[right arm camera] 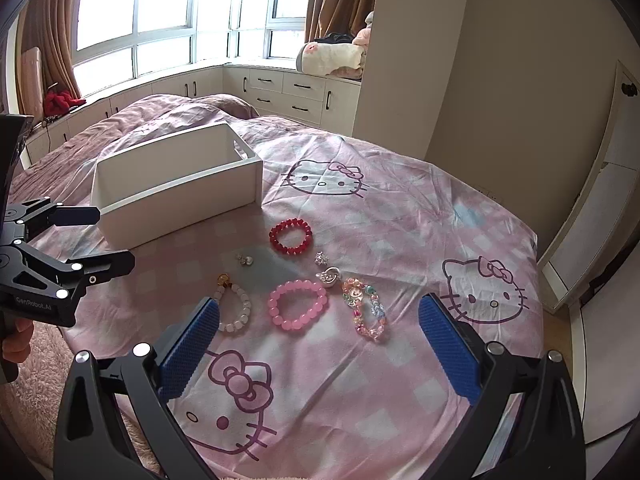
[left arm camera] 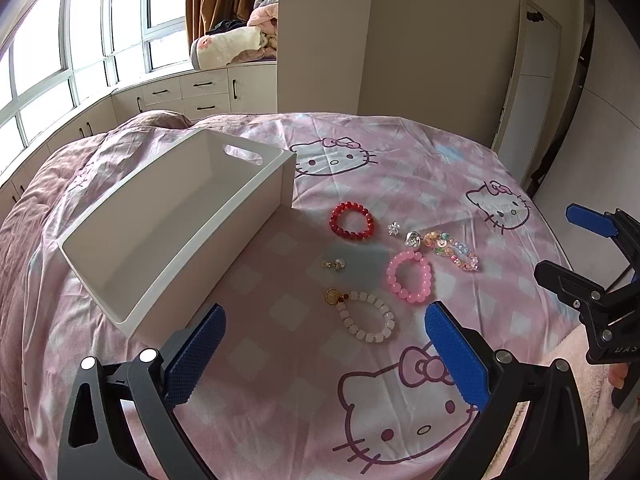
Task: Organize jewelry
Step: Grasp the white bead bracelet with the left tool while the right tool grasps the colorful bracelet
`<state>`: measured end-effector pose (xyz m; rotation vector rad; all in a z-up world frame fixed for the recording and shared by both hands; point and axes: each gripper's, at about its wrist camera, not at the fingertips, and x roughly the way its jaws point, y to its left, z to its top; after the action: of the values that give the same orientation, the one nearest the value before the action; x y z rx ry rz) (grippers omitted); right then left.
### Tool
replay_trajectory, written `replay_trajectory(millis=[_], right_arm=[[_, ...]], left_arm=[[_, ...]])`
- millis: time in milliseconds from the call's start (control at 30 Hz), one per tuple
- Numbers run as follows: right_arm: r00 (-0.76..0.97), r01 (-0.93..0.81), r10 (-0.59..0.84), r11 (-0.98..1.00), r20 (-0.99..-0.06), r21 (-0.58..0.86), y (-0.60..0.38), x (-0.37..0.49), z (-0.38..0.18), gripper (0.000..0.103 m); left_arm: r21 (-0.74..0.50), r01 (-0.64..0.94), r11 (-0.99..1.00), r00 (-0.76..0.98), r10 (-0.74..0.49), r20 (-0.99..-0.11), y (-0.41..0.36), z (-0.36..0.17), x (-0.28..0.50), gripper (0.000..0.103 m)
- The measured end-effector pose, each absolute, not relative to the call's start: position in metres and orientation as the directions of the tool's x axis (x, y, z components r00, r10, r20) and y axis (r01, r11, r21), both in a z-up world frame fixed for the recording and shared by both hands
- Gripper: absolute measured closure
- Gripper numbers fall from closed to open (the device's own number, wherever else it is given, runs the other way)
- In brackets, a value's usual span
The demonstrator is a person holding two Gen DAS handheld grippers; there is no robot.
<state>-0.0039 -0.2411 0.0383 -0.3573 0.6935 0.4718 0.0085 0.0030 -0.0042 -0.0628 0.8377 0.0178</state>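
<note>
Jewelry lies loose on a pink cartoon-cat bedsheet. I see a red bead bracelet (left arm camera: 352, 221) (right arm camera: 291, 236), a pink bead bracelet (left arm camera: 409, 277) (right arm camera: 297, 304), a white bead bracelet with a gold charm (left arm camera: 362, 317) (right arm camera: 235, 307), a multicoloured bead bracelet (left arm camera: 452, 250) (right arm camera: 365, 313), a silver ring (left arm camera: 413, 239) (right arm camera: 329, 276), a small sparkly stud (left arm camera: 394, 228) (right arm camera: 320, 257) and a pearl earring (left arm camera: 335, 265) (right arm camera: 245, 259). A white bin (left arm camera: 176, 224) (right arm camera: 176, 184) stands empty to their left. My left gripper (left arm camera: 326, 348) and right gripper (right arm camera: 318, 338) hover open and empty, near the white and pink bracelets.
The bed (left arm camera: 400, 148) ends at the right, near a wall and a leaning mirror (left arm camera: 528, 80). Low drawers (right arm camera: 288, 92) run under the window behind the bed, with folded blankets (left arm camera: 240, 40) on top. A fluffy pink rug (right arm camera: 40, 360) lies at the near edge.
</note>
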Motion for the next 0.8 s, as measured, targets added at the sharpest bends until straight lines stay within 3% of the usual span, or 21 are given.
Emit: replay_trajectory(millis=[233,433,633,800], right_arm=[[0.691,-0.497,0.232,0.841,-0.685,-0.216,-0.245,0.027,0.023,0.005],[0.675,-0.496,0.236,0.846,-0.699,-0.194,-0.252,0.060,0.012,0.005],[0.659,-0.499,0.178,0.830,-0.730,-0.248,-0.247,0.093,-0.013,0.018],[0.589,-0.514,0.154,0.828,-0.793,-0.222,-0.247,0.119,-0.041,0.019]], left_arm=[[-0.005,-0.007,1.000,0.616,0.000,-0.788,-0.008,-0.030,0.042,0.002],[-0.041,-0.014,0.999,0.566,-0.026,-0.824,-0.006,-0.060,0.067,0.002],[0.049,0.040,0.998,0.525,0.021,-0.851,-0.017,-0.088,0.082,0.002],[0.031,0.059,0.998,0.496,-0.003,-0.868,-0.018,-0.102,0.095,0.002]])
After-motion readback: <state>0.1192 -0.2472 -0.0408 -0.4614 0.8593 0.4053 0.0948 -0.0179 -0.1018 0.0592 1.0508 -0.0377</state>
